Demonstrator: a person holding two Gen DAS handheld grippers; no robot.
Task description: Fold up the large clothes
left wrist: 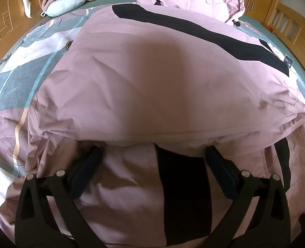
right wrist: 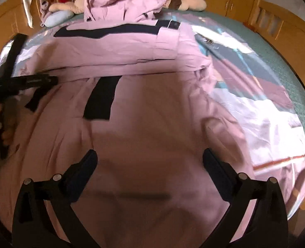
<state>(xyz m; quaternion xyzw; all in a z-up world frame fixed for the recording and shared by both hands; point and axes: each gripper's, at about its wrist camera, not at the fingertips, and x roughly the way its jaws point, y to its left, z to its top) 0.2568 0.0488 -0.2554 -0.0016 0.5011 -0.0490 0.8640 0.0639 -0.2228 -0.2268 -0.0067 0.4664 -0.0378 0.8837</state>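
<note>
Left gripper [left wrist: 152,157] agape, right gripper [right wrist: 149,161] agape; pink jacket [right wrist: 152,107] beneath both.

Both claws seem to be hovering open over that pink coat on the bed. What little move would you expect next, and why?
Probably the left gripper closes on the folded edge of the pink jacket. Its jaws stand open astride that edge, gripping nothing. The right gripper, also open, sits over flat cloth with no edge between its fingers, so it looks less ready. The fold is only partly made, so taking hold seems the likely start.

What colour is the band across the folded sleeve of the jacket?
Black, on the pale pink jacket; the band shows best in the left wrist view.
</note>
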